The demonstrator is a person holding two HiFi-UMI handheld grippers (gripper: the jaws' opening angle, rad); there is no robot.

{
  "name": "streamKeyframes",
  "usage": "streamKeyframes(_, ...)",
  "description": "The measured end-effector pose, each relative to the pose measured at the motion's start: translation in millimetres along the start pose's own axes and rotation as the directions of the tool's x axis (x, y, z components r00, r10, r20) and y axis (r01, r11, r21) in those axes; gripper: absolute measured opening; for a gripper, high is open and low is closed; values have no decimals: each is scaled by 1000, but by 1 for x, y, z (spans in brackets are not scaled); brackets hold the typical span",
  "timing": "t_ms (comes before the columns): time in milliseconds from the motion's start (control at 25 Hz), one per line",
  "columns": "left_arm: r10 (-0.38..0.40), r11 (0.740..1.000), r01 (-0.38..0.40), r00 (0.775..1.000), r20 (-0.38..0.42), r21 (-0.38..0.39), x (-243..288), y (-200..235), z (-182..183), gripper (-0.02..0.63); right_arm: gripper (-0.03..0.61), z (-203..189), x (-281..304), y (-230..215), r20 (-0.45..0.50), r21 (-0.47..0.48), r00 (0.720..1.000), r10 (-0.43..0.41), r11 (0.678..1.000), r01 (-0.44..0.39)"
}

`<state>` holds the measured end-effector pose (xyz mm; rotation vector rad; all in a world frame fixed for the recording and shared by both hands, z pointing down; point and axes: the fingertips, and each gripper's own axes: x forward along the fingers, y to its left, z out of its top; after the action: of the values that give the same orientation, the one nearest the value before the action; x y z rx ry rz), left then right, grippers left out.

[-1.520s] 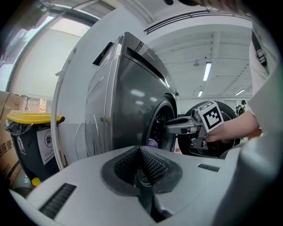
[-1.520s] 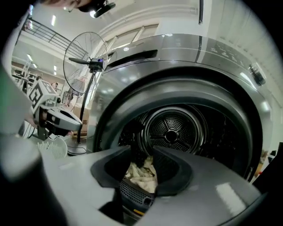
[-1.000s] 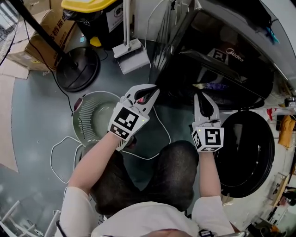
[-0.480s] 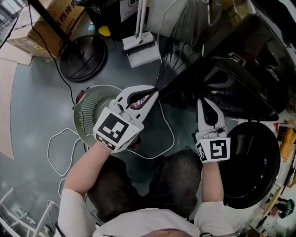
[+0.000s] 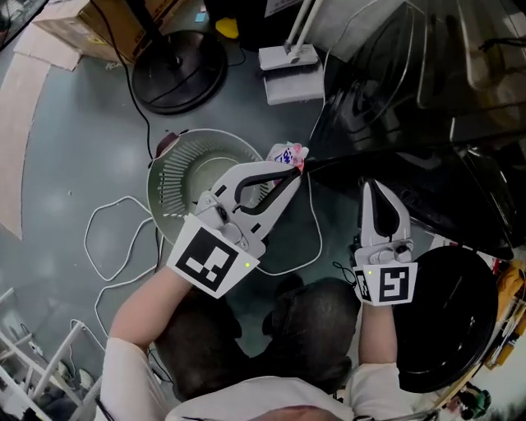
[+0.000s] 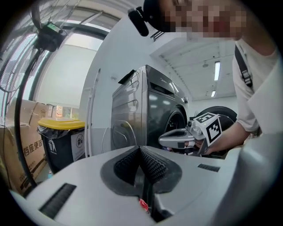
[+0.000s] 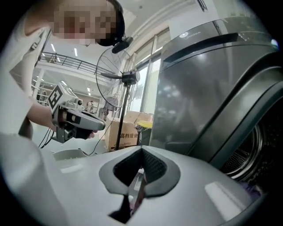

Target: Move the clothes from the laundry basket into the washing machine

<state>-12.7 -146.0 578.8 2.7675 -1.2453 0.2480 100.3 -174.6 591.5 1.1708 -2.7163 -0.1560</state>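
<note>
A grey-green floor lies under you, with the round laundry basket (image 5: 164,177) to your left and the dark washing machine (image 5: 411,107) to your upper right. Its round black door (image 5: 448,321) hangs open by your right knee. A fan's black base (image 5: 177,70) and a cardboard box (image 5: 82,25) stand further off, and a white cable (image 5: 115,247) loops over the floor beside the basket.

Your left tool (image 5: 294,164) is clenched on a small white-and-pink cloth (image 5: 288,154). The cloth bunches at the tool's tip, above the basket's right rim and just beside the machine's dark front. In the left gripper view the ribbed pads meet, and a speck of red shows low in the gap between them.

Your right tool (image 5: 374,187) is clenched as well, its pads pressed together in the right gripper view. It points toward the machine's front, above the open door and well apart from the basket. The two tools sit side by side, and each shows in the other's view.
</note>
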Motion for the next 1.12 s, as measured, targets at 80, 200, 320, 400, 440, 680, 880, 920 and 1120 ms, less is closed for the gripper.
streamKeyframes(80,10,1000,-10,1000,9,7,-5,1,1,6,11,1,5,6,7,-4,1000,10,1000,-10)
streamKeyframes(200,28,1000,-28,1000,15,14,-12,6,1,6,11,1,10,10,-13,10,1000,14,1000,-14)
streamKeyframes(320,39,999,-39,999,7,0,-15,8,4,6,11,9,6,10,-24,19,1000,15,1000,-15)
streamKeyframes(400,43,999,-43,999,1,-19,-16,5,12,6,11,19,2,8,-36,24,999,27,999,-26)
streamKeyframes(440,45,999,-45,999,-1,-23,-17,2,18,6,11,24,-2,7,-46,26,998,31,999,-30)
streamKeyframes(680,96,995,-96,995,-18,-31,-39,-13,61,6,11,70,-28,15,-94,-13,995,31,999,-32)
streamKeyframes(880,69,996,-71,997,-33,-55,-56,-24,124,6,11,139,-41,13,-109,46,994,14,999,-9)
streamKeyframes(920,68,995,-70,997,-28,-64,-61,-26,143,6,11,158,-45,10,-108,50,994,8,999,-3)
streamKeyframes(1120,65,993,-67,998,-20,-101,-82,-39,227,6,11,250,-66,-4,-105,68,994,-28,997,35)
